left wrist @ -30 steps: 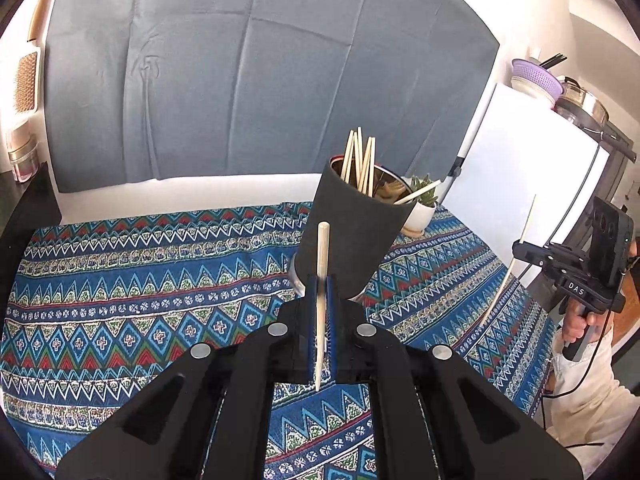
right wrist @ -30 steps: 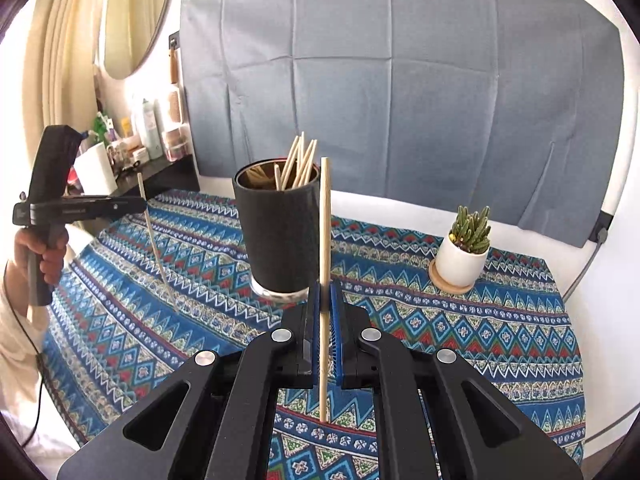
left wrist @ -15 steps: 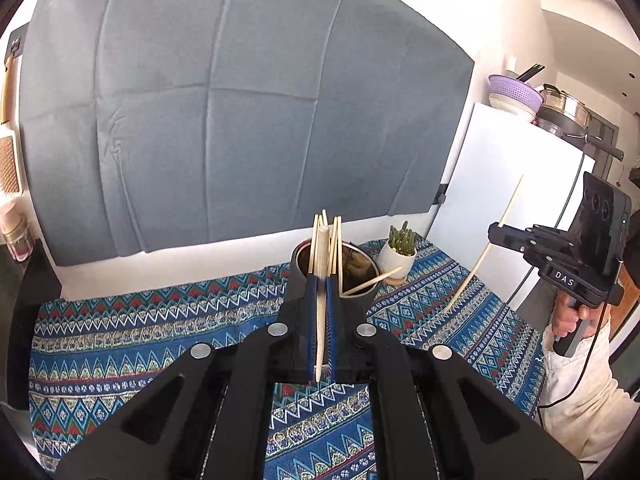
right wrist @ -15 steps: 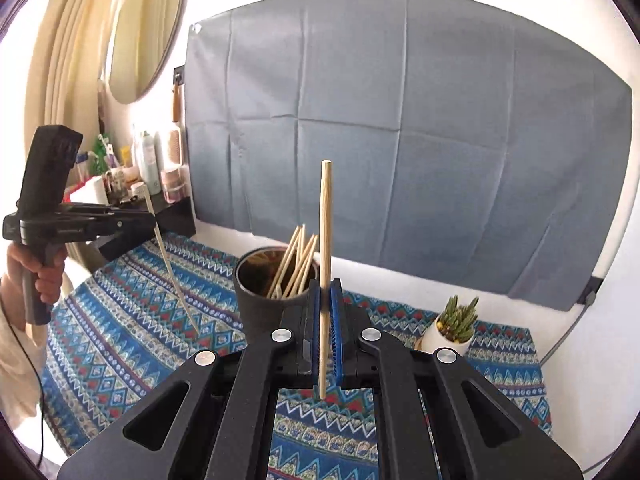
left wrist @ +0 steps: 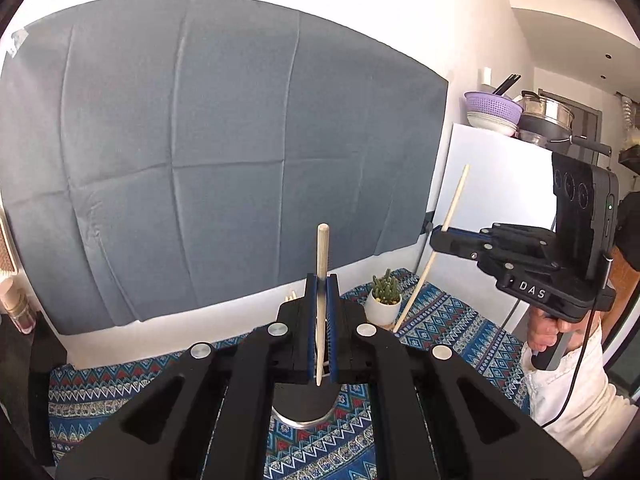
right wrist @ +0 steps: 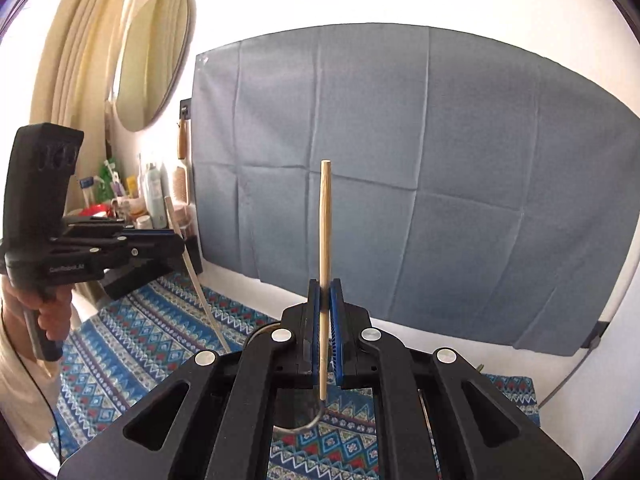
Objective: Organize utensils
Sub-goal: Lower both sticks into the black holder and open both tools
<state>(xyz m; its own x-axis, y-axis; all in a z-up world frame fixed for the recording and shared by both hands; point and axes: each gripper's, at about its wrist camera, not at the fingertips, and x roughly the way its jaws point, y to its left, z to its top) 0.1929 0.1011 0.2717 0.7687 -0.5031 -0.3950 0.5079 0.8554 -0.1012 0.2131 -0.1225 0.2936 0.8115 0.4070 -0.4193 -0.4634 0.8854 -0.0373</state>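
Observation:
My left gripper (left wrist: 321, 285) is shut on a wooden chopstick (left wrist: 322, 256) that stands upright between its blue pads. It also shows in the right wrist view (right wrist: 170, 242), its chopstick (right wrist: 200, 284) slanting down towards the table. My right gripper (right wrist: 325, 289) is shut on another upright chopstick (right wrist: 325, 224); it also shows in the left wrist view (left wrist: 440, 236), its chopstick (left wrist: 444, 236) slanting. The black utensil cup (left wrist: 304, 406) is mostly hidden below the left gripper; its base rim shows in the right wrist view (right wrist: 298, 426). Both grippers are raised above the cup.
A blue patterned tablecloth (left wrist: 444, 320) covers the table. A small cactus in a white pot (left wrist: 383, 302) stands at the back right. A grey cloth (left wrist: 224, 152) hangs on the wall. A shelf with bottles (right wrist: 148, 200) is at the left, a white fridge (left wrist: 500, 184) at the right.
Both grippers have risen with their chopsticks. The cup has dropped from the middle of each view to beneath the gripper bodies. The two grippers have drawn closer together.

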